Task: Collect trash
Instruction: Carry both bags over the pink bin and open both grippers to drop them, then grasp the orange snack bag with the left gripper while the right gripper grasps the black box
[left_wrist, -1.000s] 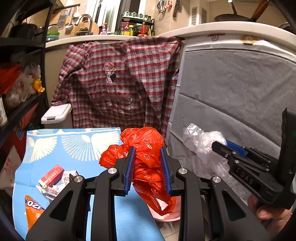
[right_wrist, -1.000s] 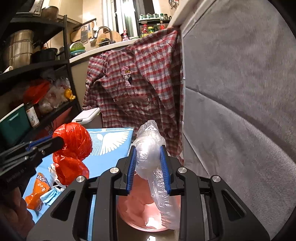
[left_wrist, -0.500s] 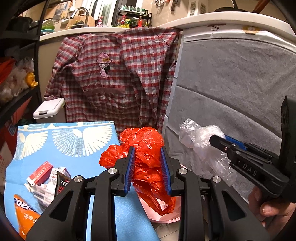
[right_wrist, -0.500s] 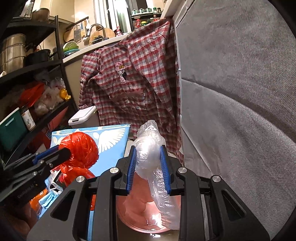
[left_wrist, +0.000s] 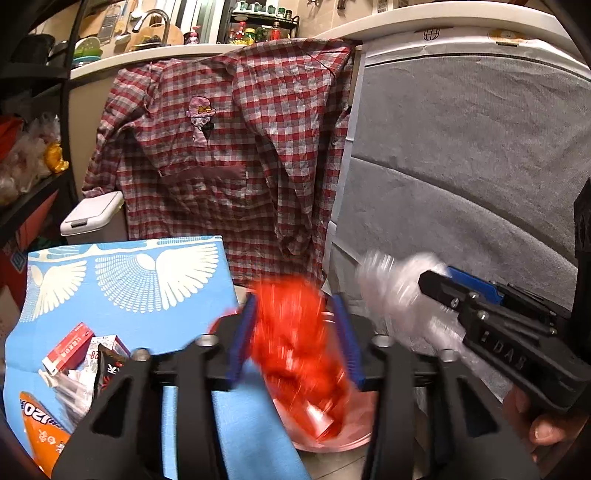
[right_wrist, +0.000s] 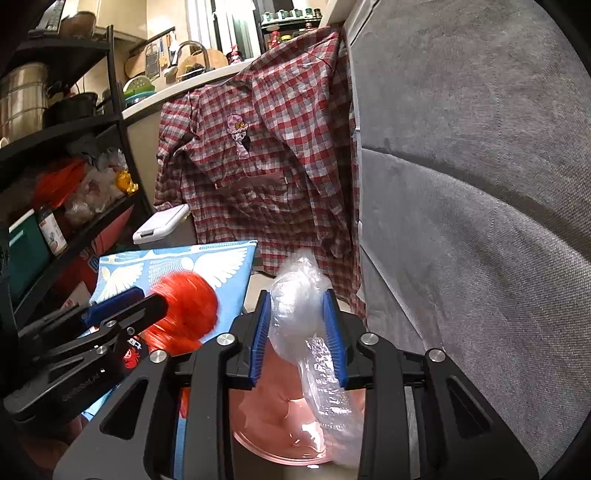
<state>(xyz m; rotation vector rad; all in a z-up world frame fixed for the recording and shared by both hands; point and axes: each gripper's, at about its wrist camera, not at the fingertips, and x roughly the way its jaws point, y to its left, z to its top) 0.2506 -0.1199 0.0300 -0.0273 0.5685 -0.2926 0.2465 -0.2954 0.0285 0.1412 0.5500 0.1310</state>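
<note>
Both bags look feather-light, soft and slippery, so a pinch on a bunched wad should hold better than on loose film. The left tool (left_wrist: 293, 343) has its pads parted wider than the red plastic bag (left_wrist: 295, 343) between them; the bag is blurred, seemingly loose and dropping toward the pink bin (left_wrist: 332, 439) just below and ahead. The right tool (right_wrist: 298, 338) is clamped on the clear plastic bag (right_wrist: 297, 310), whose tail hangs over the same bin.
</note>
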